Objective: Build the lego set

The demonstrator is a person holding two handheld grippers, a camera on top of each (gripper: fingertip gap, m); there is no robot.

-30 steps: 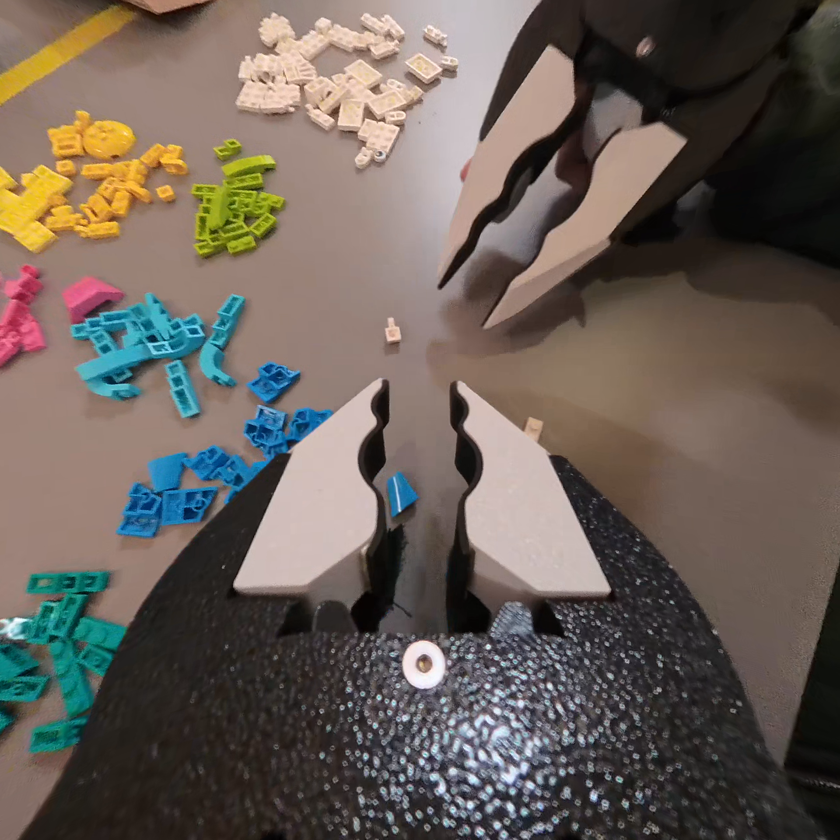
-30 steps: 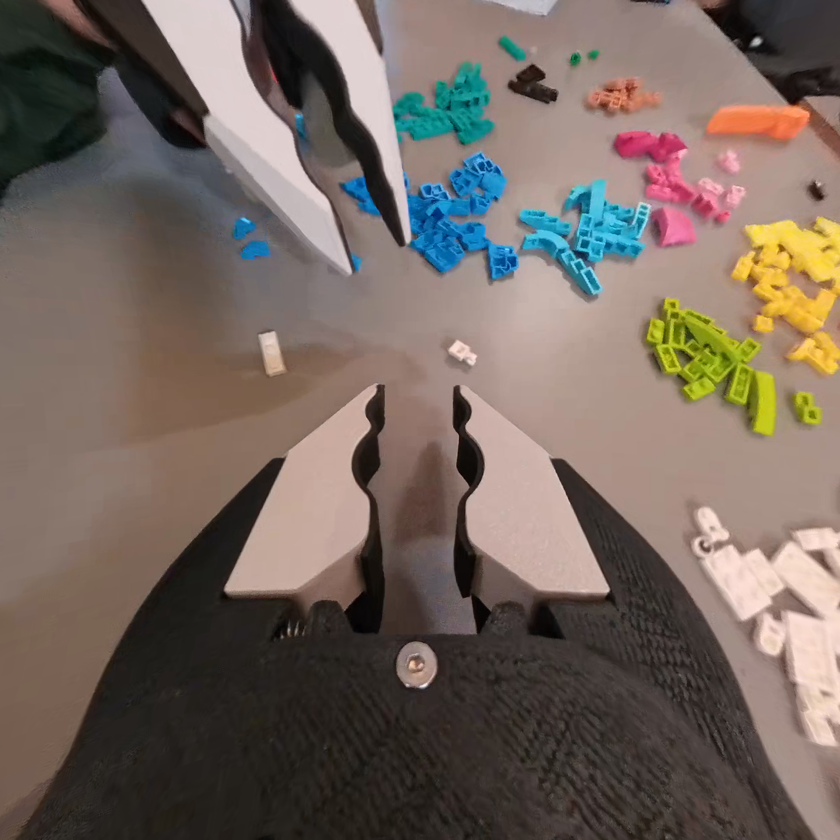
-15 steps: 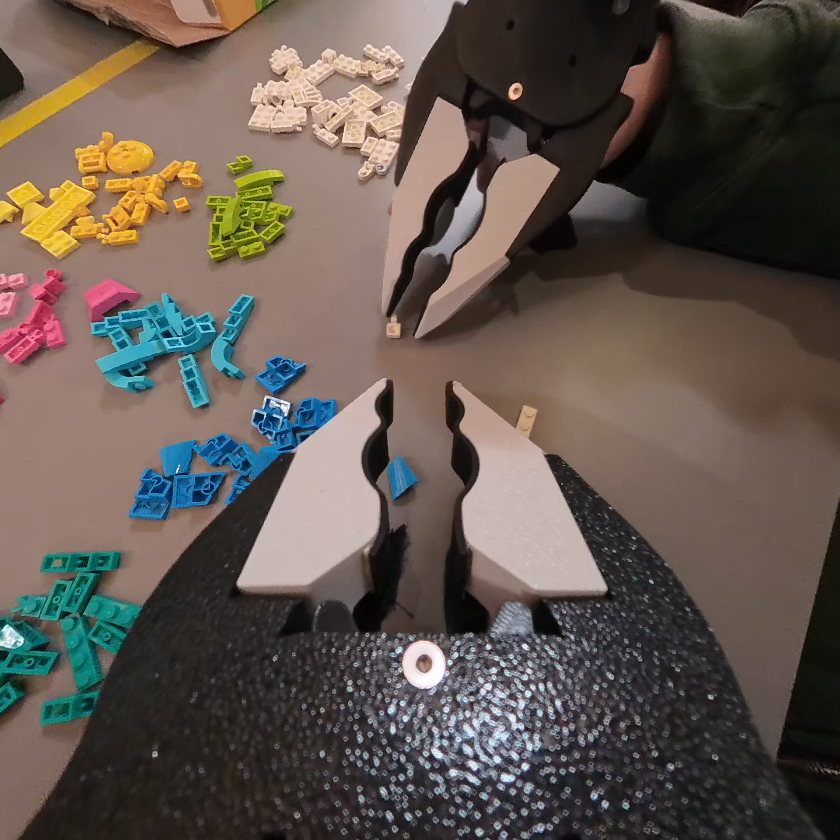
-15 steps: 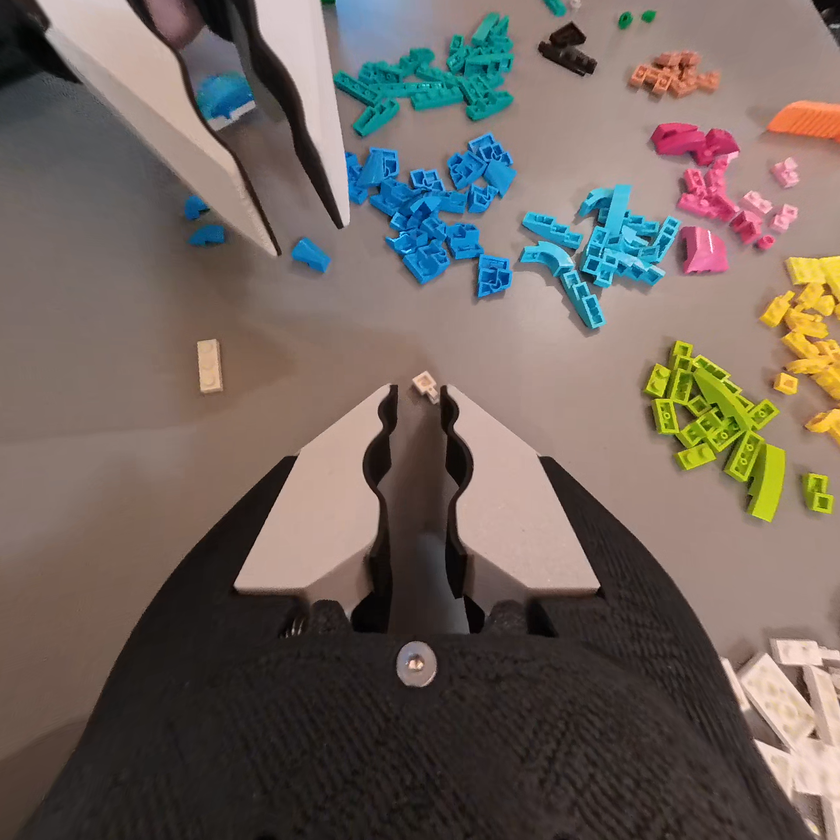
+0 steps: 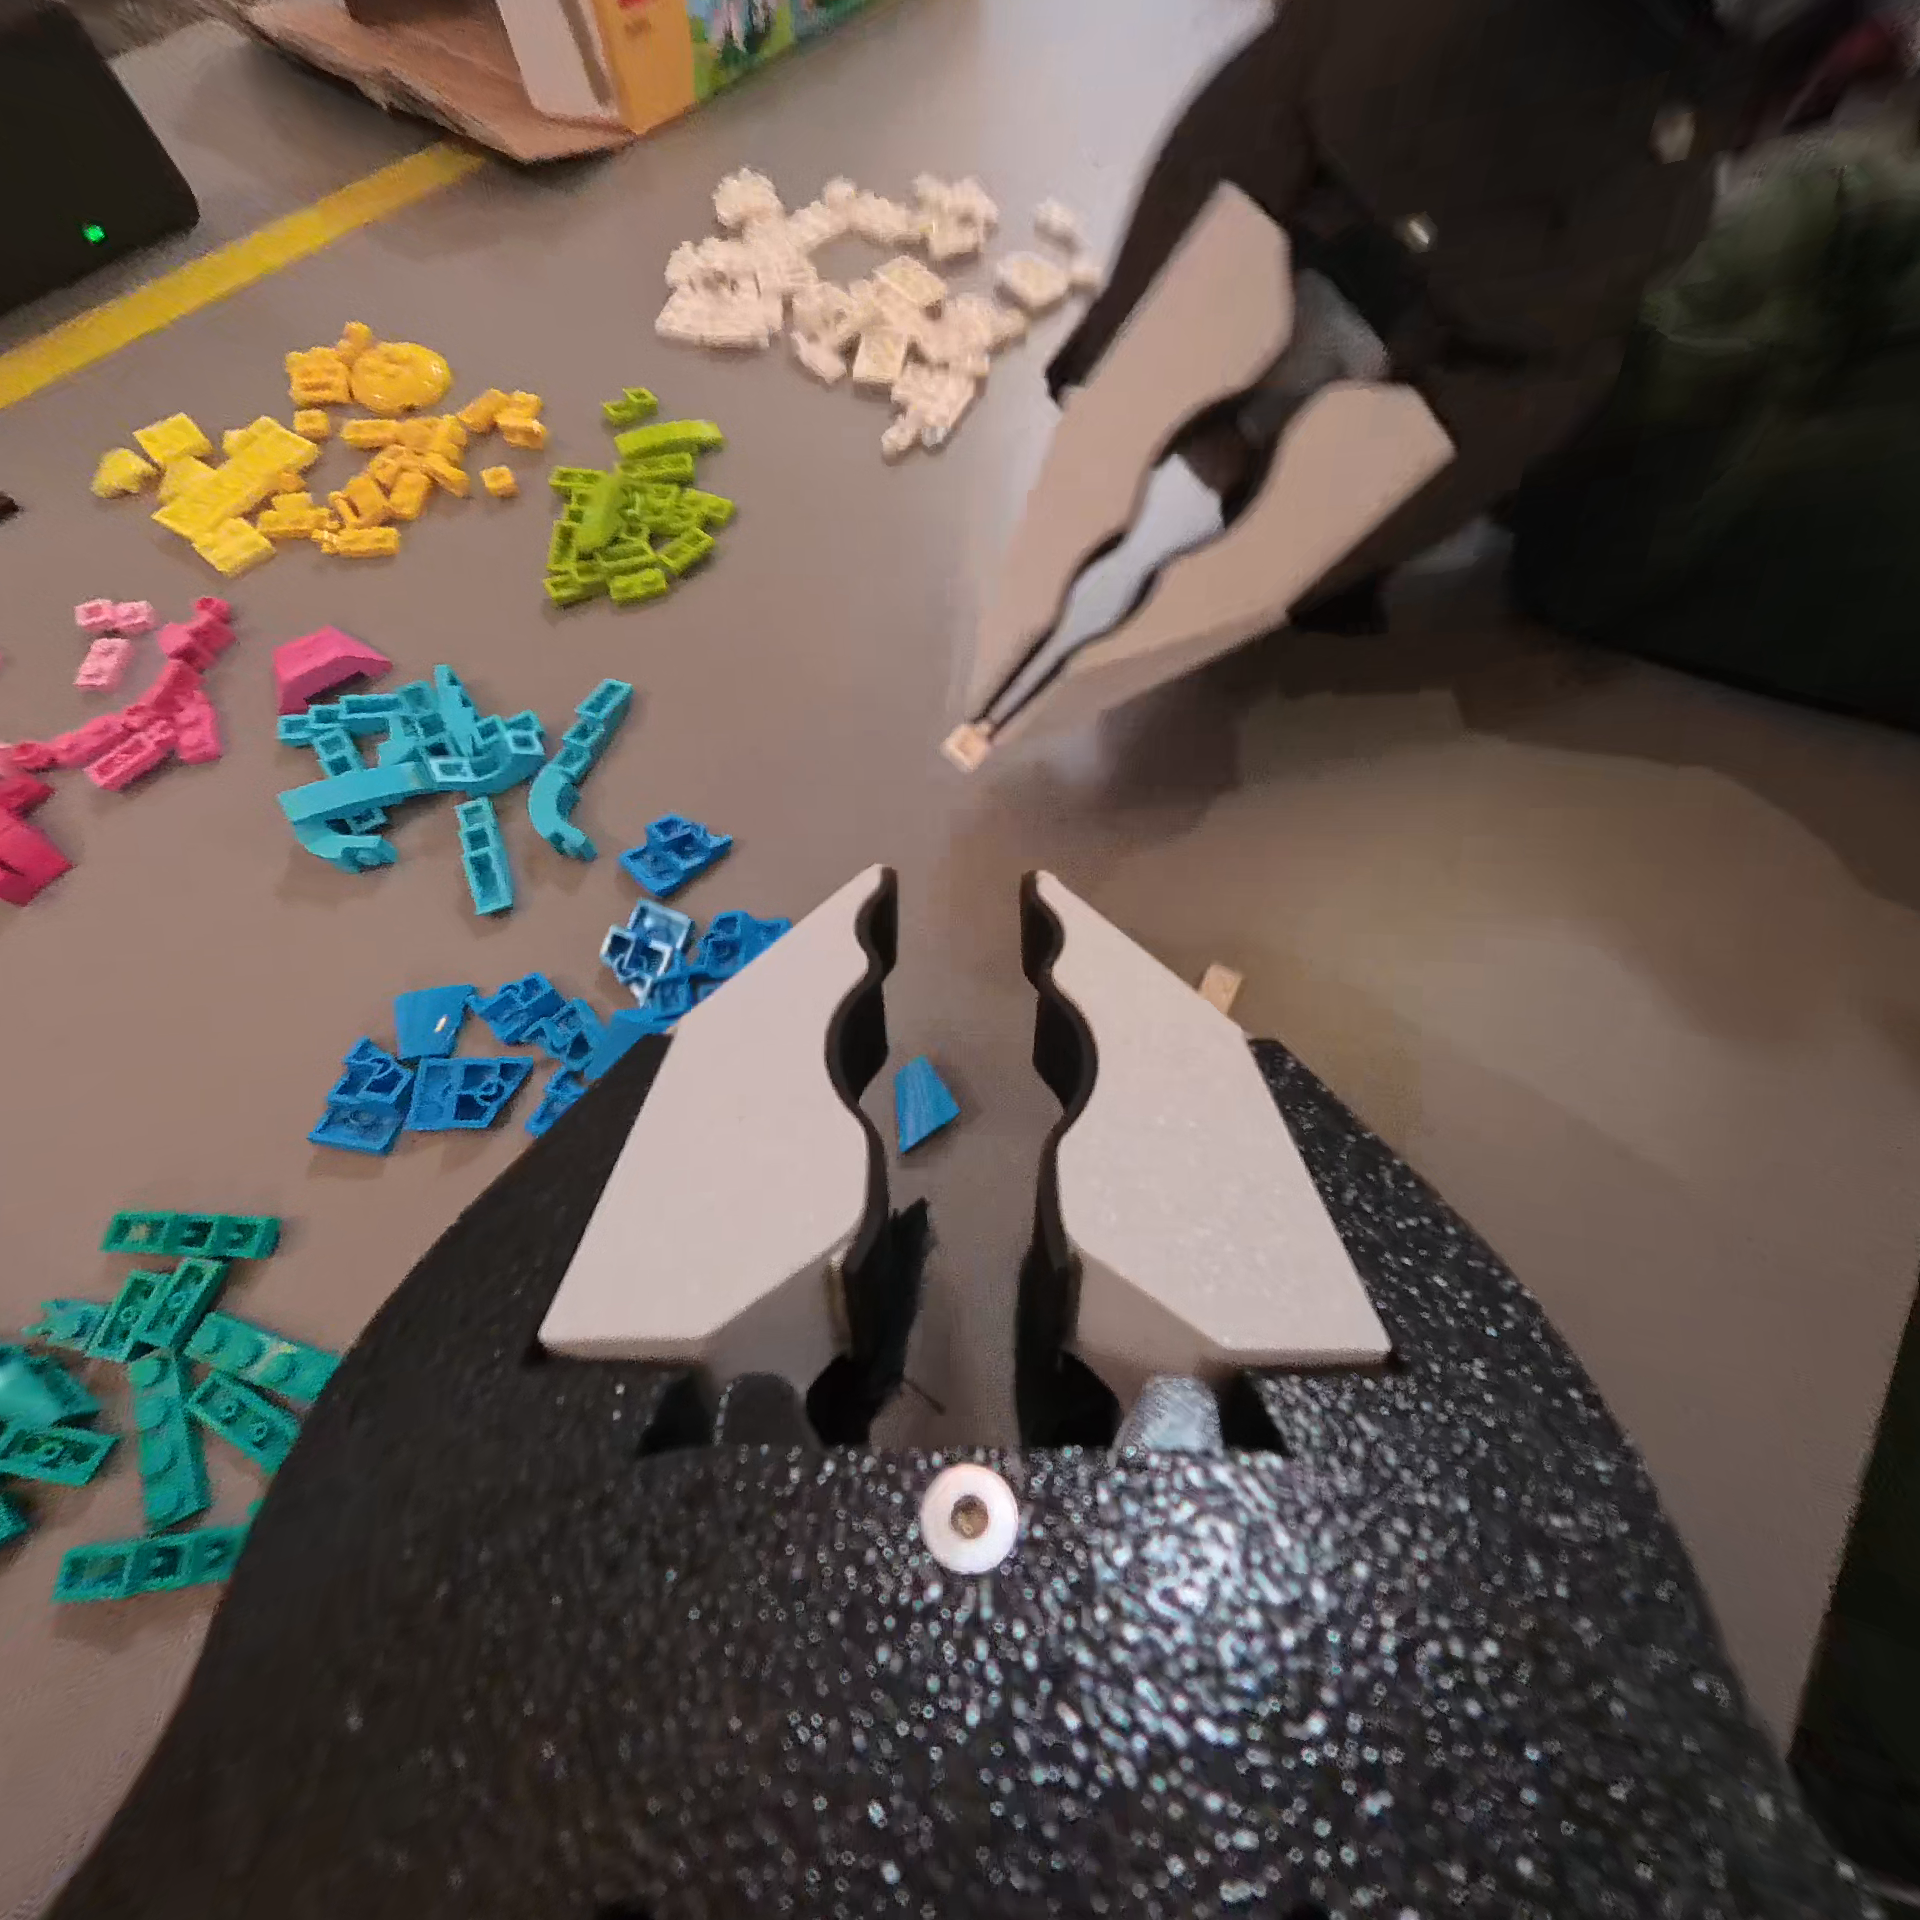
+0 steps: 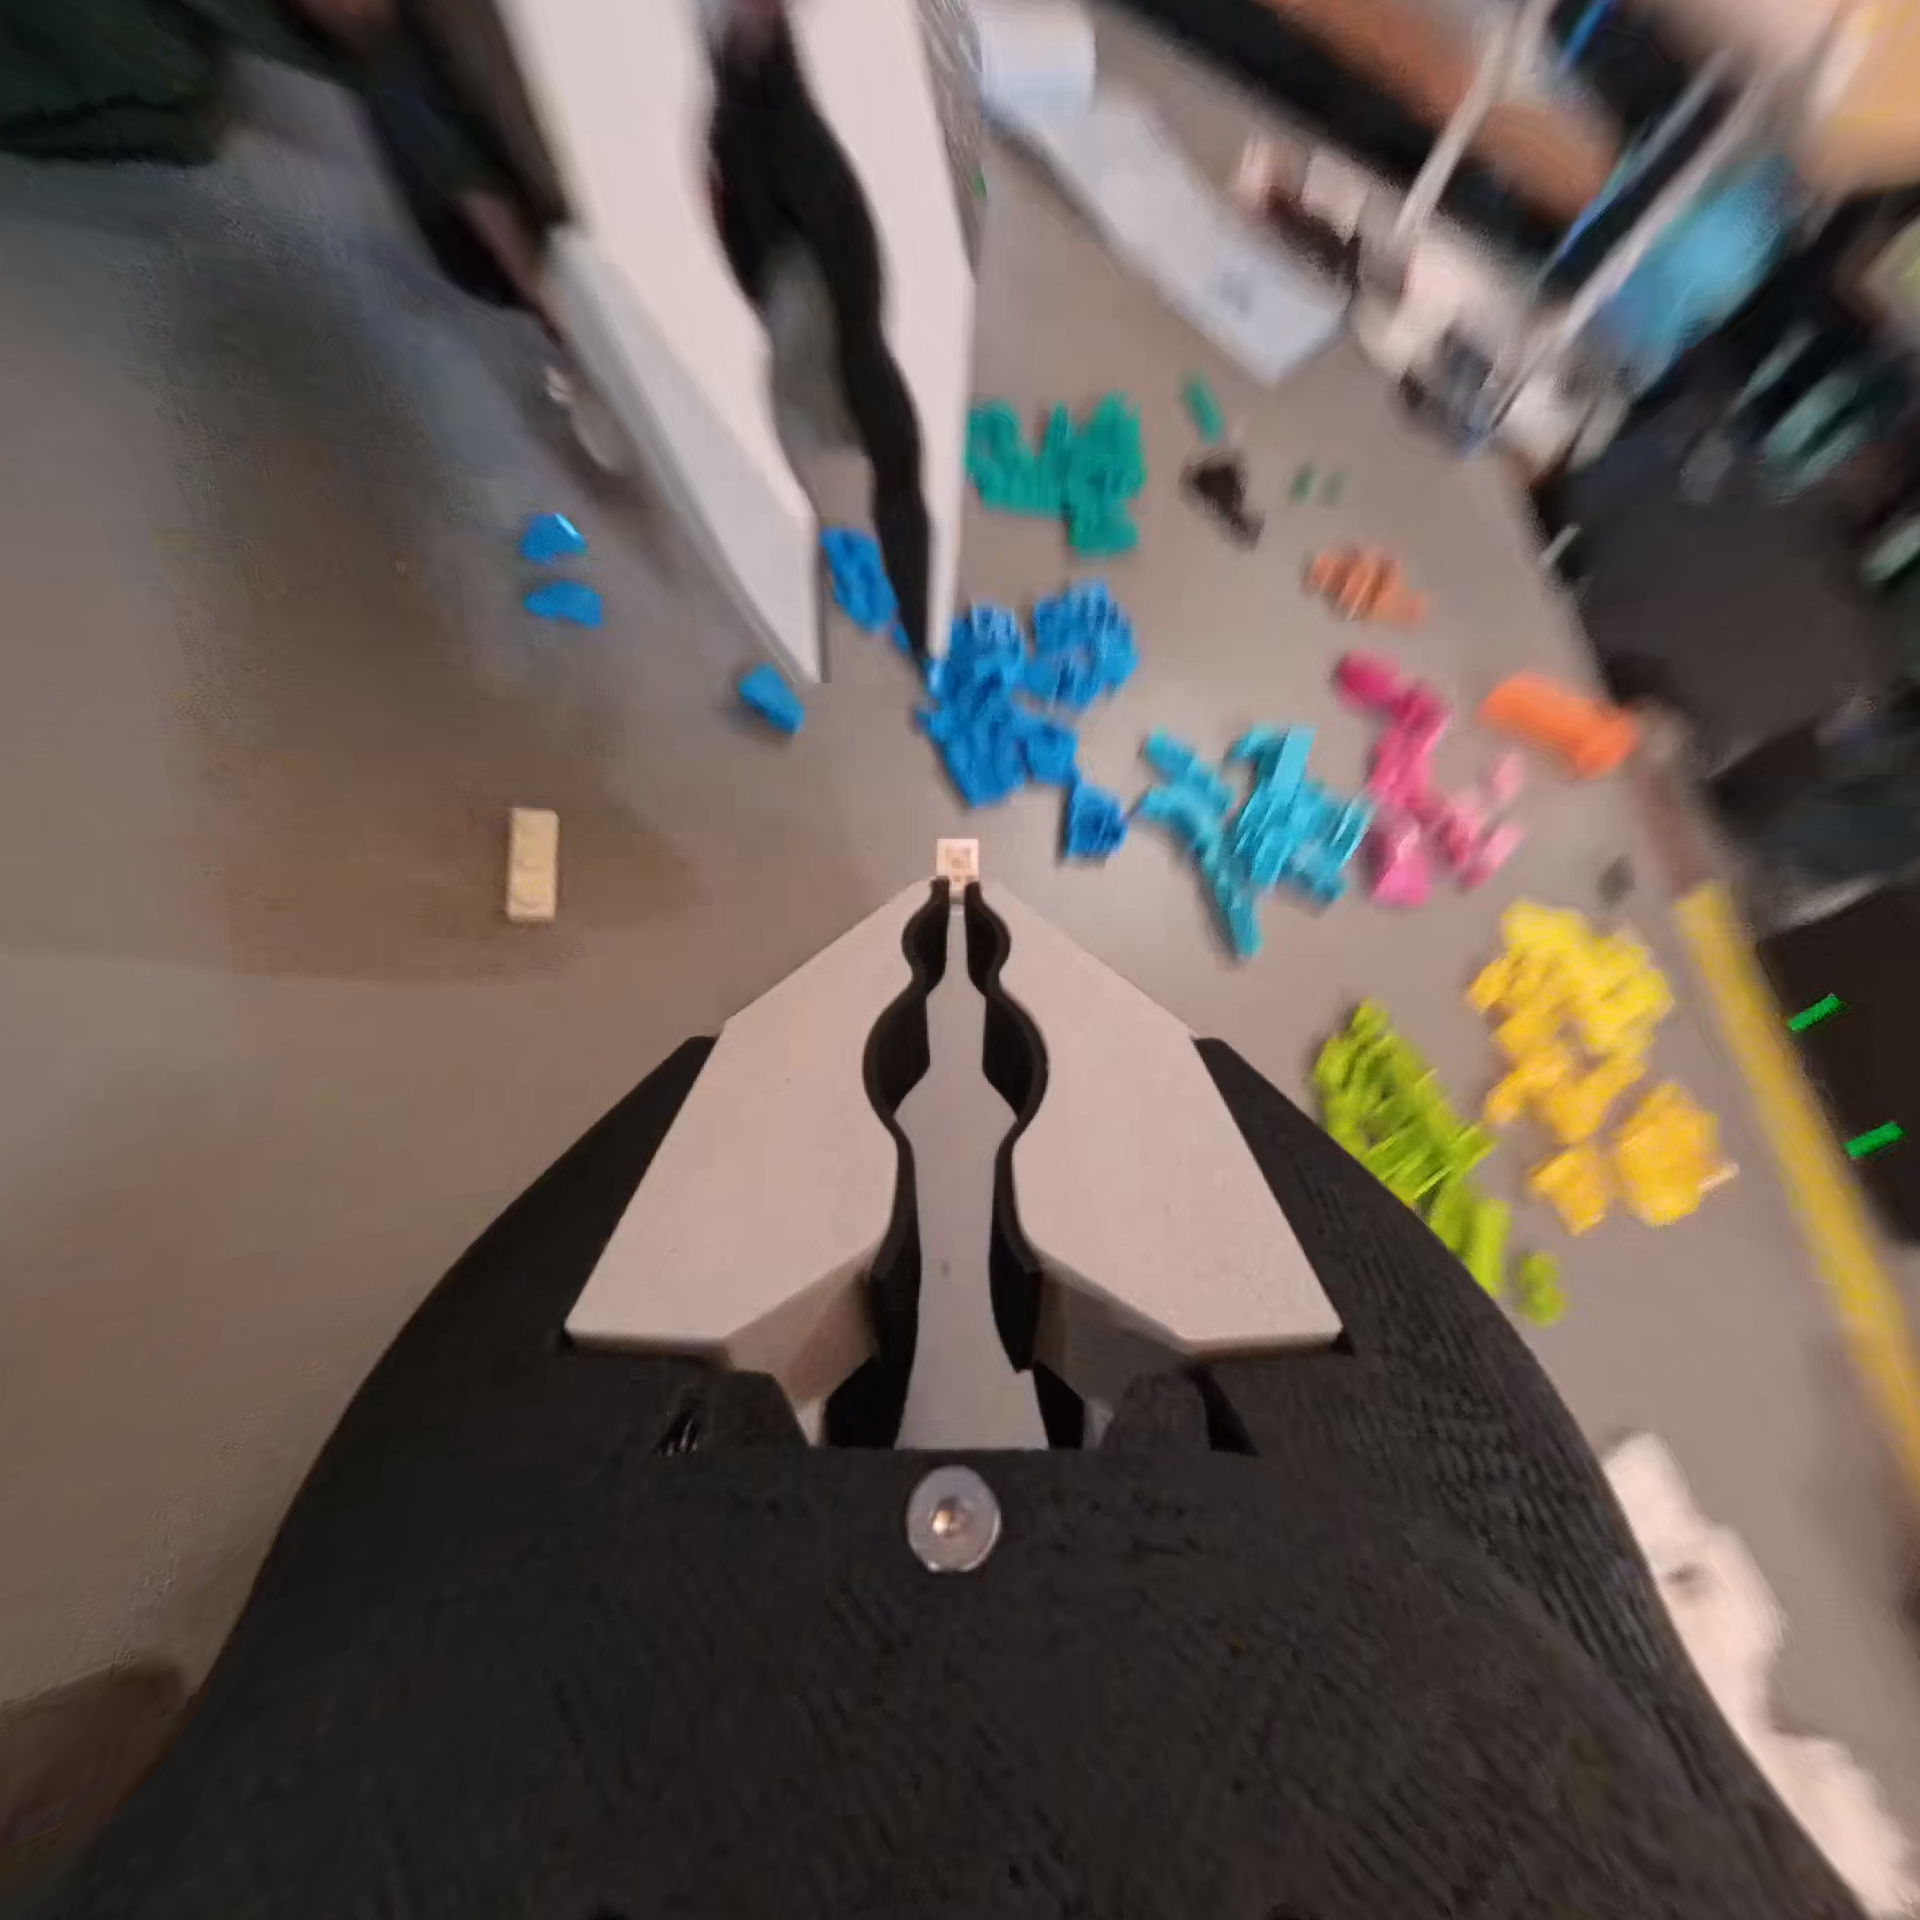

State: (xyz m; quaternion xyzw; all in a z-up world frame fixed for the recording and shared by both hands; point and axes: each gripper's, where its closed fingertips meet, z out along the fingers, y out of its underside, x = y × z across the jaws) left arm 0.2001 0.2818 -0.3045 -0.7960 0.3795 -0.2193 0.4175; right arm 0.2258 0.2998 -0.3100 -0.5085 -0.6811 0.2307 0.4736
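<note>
Right hand-held gripper (image 6: pixel 956 883): jaws drawn nearly together, pinching a tiny white brick (image 6: pixel 957 860) at the very tips, apparently lifted clear of the counter (image 5: pixel 1455 987). The left wrist view confirms it: the brick (image 5: pixel 966 746) juts out past the fingertips, held by one thin edge only.

Left hand-held gripper (image 5: pixel 956 883): jaws parted to a moderate gap, holding nothing. It hangs low over a loose blue wedge piece (image 5: pixel 923 1103) lying on the counter between the fingers.

Risks, as I judge them:
- Grip on the white brick is marginal. The right wrist view is smeared with motion; a quick swing could flick the brick out or twist it in the jaws.
- If dropped, it may bounce into the blue pile (image 5: pixel 499 1049) or turquoise pile (image 5: pixel 436 769) and be slow to recover.
- A tan plate (image 6: pixel 533 864) lies alone nearby; a careless sweep could knock it away.
</note>
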